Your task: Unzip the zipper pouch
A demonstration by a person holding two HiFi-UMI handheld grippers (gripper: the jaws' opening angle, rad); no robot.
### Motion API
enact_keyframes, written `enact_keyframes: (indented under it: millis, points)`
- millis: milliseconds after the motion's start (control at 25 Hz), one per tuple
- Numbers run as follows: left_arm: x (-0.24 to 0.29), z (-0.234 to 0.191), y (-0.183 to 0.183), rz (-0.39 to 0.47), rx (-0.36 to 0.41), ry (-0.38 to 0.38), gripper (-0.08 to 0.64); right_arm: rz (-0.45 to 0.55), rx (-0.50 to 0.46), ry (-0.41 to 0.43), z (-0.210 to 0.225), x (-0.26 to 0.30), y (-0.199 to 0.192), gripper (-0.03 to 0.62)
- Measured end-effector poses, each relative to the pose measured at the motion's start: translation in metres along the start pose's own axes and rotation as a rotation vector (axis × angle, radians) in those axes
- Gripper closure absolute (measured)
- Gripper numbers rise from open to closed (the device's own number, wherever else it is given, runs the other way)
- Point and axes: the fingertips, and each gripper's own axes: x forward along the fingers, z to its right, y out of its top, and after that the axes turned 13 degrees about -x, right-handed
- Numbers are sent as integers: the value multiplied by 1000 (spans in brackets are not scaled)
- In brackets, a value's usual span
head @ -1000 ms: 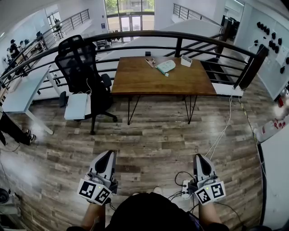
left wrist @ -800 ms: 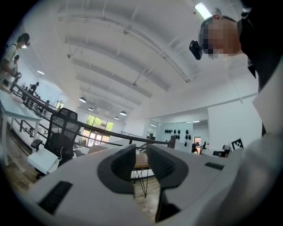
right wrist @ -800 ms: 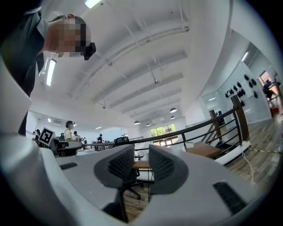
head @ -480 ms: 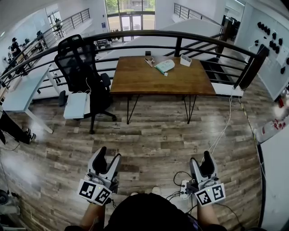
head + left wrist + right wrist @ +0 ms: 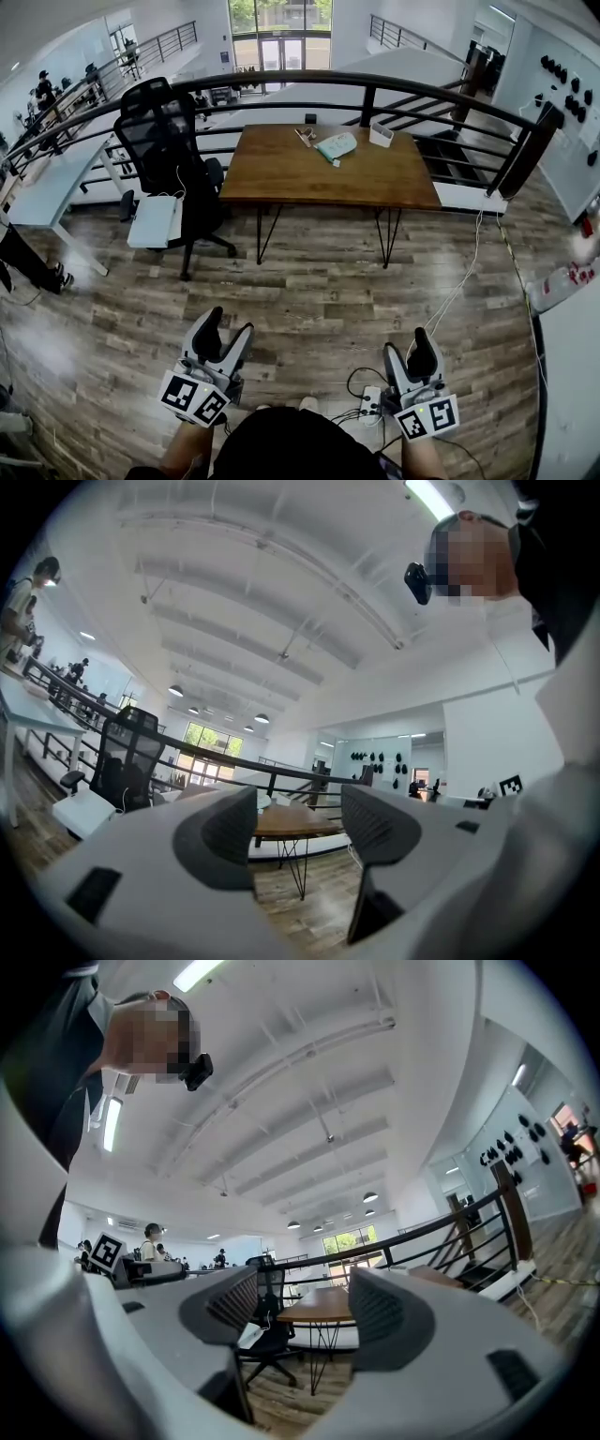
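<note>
Fingers [image 5: 210, 336] of the left gripper [image 5: 230, 328] stand spread w/ only air between them, and they've just been opening. Same on the right gripper [image 5: 407, 349]: pads wide, just opened, empty. Both point level and fwd at the wooden table [image 5: 281, 178], well apart from the tips across bare floor [image 5: 328, 281]. On the far half of that table the zipper pouch [image 5: 337, 144], pale green, lies flat. It's ahead and between the two sets of fingers, maybe a shade to the right gripper's side, so I'd judge the right hand marginally nearer. Its long axis runs on a slant: near end toward the left fingers, far end off right toward the white box [image 5: 381, 133] near it. Task not begun, I reckon; approach comes first. Can't make out the zip line or which end the pull sits at, too small from here. Both gripper views frame the table betw. the pads, but the pouch on it is too small to pick out. The hands are cut off by the wearer's head [image 5: 286, 445] at the head view's bottom edge.
</note>
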Motion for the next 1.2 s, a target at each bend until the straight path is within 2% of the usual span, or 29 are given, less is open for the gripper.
enact_keyframes:
  millis: [200,480,880,1200]
  points:
    - [8,15,-9,-8,22,23,288,-9,17,-6,26,-8,-8,313]
    - [28,-3,-8,-5,32,44,288,-25,43,-21,46,9,-24,322]
    - [102,-69,24,54,28,15,288,0,-6,-42,58,110,-17,327]
    - [157,-121,42,29,1,-8,288,-8,-43,-29,56,198,-14,333]
